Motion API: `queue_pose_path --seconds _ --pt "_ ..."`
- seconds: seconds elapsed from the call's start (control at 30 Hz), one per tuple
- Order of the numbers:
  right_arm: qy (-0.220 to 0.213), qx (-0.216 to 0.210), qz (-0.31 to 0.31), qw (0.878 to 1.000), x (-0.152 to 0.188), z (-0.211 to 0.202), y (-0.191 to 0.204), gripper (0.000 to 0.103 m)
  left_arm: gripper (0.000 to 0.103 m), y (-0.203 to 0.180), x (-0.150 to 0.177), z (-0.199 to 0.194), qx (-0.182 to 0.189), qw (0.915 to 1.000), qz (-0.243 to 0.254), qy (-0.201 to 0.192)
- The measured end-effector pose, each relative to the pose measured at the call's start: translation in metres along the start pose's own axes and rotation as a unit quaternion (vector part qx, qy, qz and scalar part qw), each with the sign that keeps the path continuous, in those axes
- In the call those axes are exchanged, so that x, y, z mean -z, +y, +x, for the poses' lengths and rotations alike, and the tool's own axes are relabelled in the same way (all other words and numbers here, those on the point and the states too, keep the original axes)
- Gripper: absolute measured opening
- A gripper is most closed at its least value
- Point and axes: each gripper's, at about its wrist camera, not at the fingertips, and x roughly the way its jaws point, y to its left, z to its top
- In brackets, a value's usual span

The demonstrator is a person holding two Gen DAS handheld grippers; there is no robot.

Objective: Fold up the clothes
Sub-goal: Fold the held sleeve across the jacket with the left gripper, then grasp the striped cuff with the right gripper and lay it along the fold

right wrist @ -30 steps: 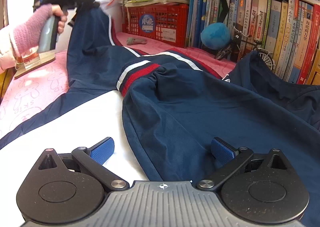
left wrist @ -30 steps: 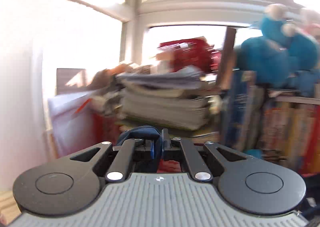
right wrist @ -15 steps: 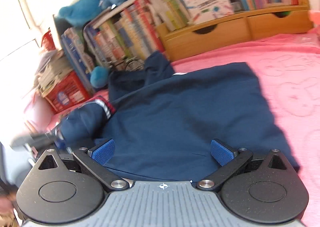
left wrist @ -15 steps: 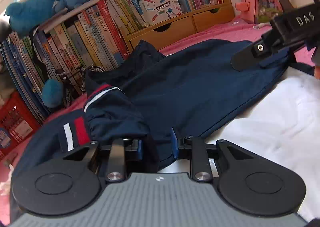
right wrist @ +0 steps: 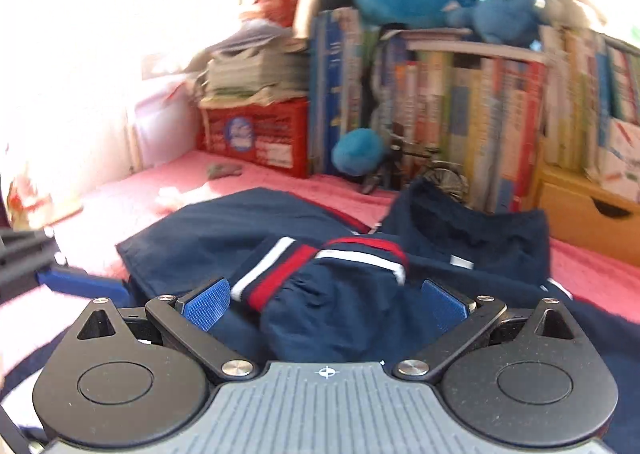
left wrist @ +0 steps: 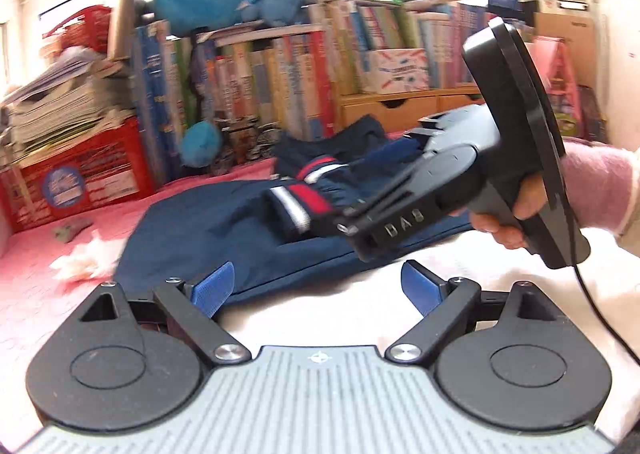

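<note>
At bottom of left wrist view, your left gripper has just been opening: blue pads spread, nothing between them; half second ago it pinched navy sleeve. Navy jacket now lies on pink blanket just beyond pads, striped cuff mid-frame. Your right gripper spread over cuff, pads not pressing. Right hand blocks jacket's right side. Bookshelf at rear.

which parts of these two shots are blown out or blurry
Left wrist view: the books and paper stack are motion-smeared, the near bedding glares white, and the navy jacket is fairly sharp. Right wrist view: the window side is blown out to white, the striped cuffs and books are smeared, and fisheye bending curves the shelf.
</note>
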Motion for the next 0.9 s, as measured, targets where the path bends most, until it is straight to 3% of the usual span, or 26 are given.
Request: queue_pose_path --seconds 0.07,0.1,0.13,0.17,0.27,0.37,0.43,0.5,0.63,0.7,0.77,0.8,0.9 --pt "0.023 0.044 -0.034 0.998 0.001 0.023 0.019 0.101 0.091 0.017 0.001 0.0 -0.035 0.9989 -0.029 0.009" --pt "0.03 0.068 -0.031 0.997 0.003 0.03 0.021 0.089 0.091 0.026 0.001 0.001 -0.052 0.9976 -0.043 0.014" --pt "0.03 0.085 -0.003 0.996 0.004 0.03 0.015 0.079 0.091 0.033 0.001 -0.001 -0.061 0.9962 -0.06 0.012" --pt "0.027 0.098 0.034 0.994 0.006 0.027 0.006 0.059 0.091 0.039 0.0 -0.003 -0.064 0.9952 -0.074 0.008" --pt "-0.002 0.154 0.145 0.977 0.014 0.004 -0.031 0.046 0.091 0.049 -0.001 -0.006 -0.067 0.9928 -0.099 -0.004" --pt "-0.03 0.234 0.219 0.947 0.03 -0.033 -0.072 0.043 0.091 0.049 -0.001 -0.002 -0.071 0.9932 -0.093 -0.004" --pt "-0.018 0.253 0.254 0.933 0.046 -0.044 -0.095 0.043 0.091 0.046 -0.001 0.002 -0.078 0.9934 -0.084 -0.002" --pt "0.001 0.261 0.293 0.92 0.064 -0.051 -0.115 0.042 0.092 0.044 -0.002 0.004 -0.079 0.9934 -0.084 -0.001" --pt "-0.006 0.219 0.369 0.903 0.088 -0.064 -0.136 0.049 0.094 0.04 -0.008 0.009 -0.072 0.9942 -0.08 -0.003" --pt "-0.008 0.214 0.374 0.902 0.091 -0.066 -0.139 0.054 0.099 0.034 -0.012 0.019 -0.08 0.9953 -0.055 0.0" --pt "0.007 0.234 0.346 0.909 0.087 -0.062 -0.136 0.053 0.098 0.026 -0.011 0.035 -0.129 0.9915 -0.001 0.014" --pt "0.021 0.256 0.312 0.914 0.084 -0.059 -0.131 0.052 0.098 0.025 -0.009 0.043 -0.155 0.9873 0.017 0.029" --pt "0.051 0.332 0.188 0.923 0.08 -0.053 -0.115 0.052 0.097 0.042 0.002 0.053 -0.173 0.9823 -0.008 0.072"
